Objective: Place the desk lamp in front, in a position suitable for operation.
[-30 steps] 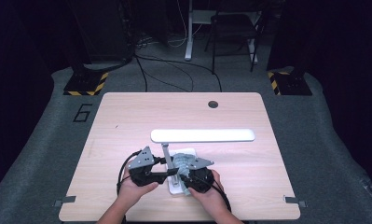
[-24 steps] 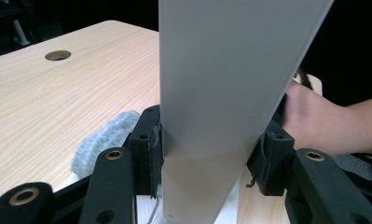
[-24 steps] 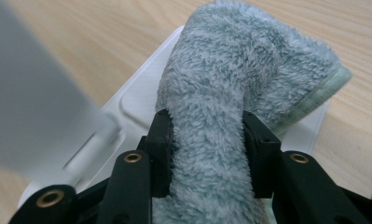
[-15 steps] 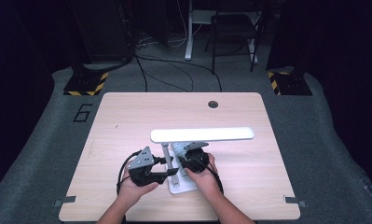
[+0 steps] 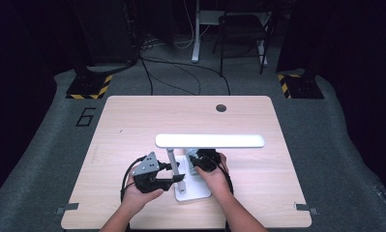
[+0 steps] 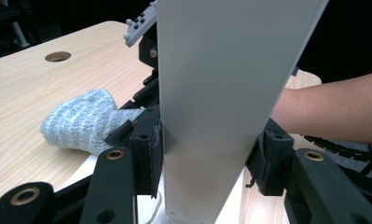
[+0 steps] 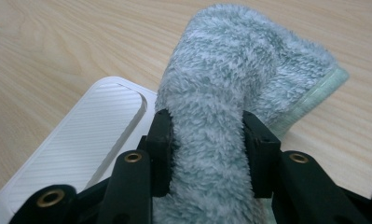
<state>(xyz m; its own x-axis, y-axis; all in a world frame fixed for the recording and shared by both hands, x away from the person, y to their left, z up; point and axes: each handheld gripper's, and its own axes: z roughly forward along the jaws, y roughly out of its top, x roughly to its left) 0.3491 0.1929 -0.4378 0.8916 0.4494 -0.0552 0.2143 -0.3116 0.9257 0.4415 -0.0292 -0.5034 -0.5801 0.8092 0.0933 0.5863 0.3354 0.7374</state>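
1. Left gripper (image 5: 173,178): black, w/ grey three-cornered plate on top, held in person's left hand (image 5: 140,193) at near-left part of the table (image 5: 132,121); jaws closed on the lamp's upright post (image 5: 172,162); in left gripper view the post (image 6: 221,93) sits pinched between both pads, flat-faced, pale grey-white, smooth & matte, widening toward top of pic.
2. Desk lamp (image 5: 210,140): white; long slim head bar w/ rounded ends, lying horizontal across table centre, above both grippers; thin post rises from near the base's left edge to the bar's left part; base (image 5: 193,191) is a flat white rectangular slab near the table's front edge, between the two hands; in right gripper view the base (image 7: 72,149) shows fine ribbed lines inside a rounded recessed panel.
3. Cloth (image 7: 230,107): fluffy pale grey-green terry, folded into a thick roll w/ a stitched hem at its right edge; in right gripper view it hangs over the base's corner & onto the wood; in left gripper view the cloth (image 6: 83,123) lies as a mottled grey lump on the table just left of the post.
4. Right gripper (image 5: 199,162): black, in right hand (image 5: 215,176), just right of the post, over the base's far end; jaws clamped on the cloth, pile bulging between pads.
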